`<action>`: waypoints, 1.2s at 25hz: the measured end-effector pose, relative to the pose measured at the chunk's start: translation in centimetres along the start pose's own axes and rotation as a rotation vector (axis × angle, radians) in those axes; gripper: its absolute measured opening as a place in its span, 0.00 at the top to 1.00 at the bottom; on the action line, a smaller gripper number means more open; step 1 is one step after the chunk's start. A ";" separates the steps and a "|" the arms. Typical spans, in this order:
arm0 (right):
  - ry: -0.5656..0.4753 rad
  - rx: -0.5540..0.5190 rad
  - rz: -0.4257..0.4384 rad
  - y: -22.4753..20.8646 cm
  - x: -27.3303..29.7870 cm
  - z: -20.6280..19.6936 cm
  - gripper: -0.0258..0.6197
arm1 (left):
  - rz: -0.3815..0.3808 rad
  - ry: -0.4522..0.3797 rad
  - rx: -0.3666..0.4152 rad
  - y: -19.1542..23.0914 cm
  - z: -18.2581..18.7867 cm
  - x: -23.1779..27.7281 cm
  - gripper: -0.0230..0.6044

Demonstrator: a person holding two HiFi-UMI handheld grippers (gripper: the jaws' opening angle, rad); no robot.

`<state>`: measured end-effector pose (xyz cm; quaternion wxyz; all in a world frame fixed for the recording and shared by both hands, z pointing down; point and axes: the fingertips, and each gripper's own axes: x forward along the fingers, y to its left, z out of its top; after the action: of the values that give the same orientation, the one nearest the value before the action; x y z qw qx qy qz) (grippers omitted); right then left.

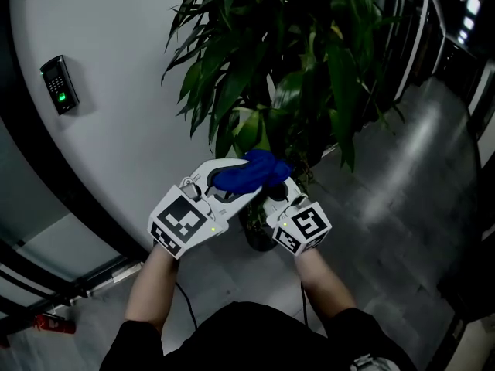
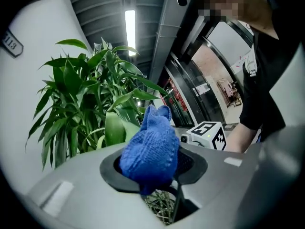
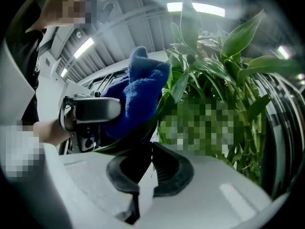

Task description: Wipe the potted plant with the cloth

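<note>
Left hand-held gripper [image 1: 236,182] [image 2: 152,171] in your hand is clamped shut on the blue cloth [image 1: 251,172] [image 2: 150,149], which bulges out above its pads at the centre of the head view. Your right hand-held gripper [image 1: 277,194] [image 3: 151,173] sits just beside it, to the right, its jaws almost together and pinching a broad dark leaf [image 3: 136,136] that the cloth [image 3: 138,94] rests on. The potted plant [image 1: 286,68] [image 2: 86,104] [image 3: 224,80] fills the upper centre of the head view, against the white wall [image 1: 116,145], and its dark pot [image 1: 254,234] stands on the grey floor [image 1: 402,207] under both grippers.
</note>
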<state>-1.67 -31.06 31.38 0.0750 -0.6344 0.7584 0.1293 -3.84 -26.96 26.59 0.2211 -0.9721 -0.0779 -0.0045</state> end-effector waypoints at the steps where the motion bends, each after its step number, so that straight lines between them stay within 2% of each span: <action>1: 0.003 0.002 -0.003 0.1 -0.1 0.0 0.96 | -0.002 -0.007 -0.019 -0.1 -0.2 -0.2 0.72; 23: 0.011 0.075 -0.104 0.9 -2.6 -1.6 0.96 | -0.065 -0.065 -0.270 -4.4 -4.5 -3.2 0.72; 30: 0.064 0.072 -0.141 1.7 -3.5 -2.9 0.96 | -0.102 -0.101 -0.407 -5.9 -6.9 -4.7 0.72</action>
<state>-2.55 -28.33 35.28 0.0824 -0.6869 0.7181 0.0760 -9.20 -25.36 35.20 0.0153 -0.9905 -0.1354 0.0175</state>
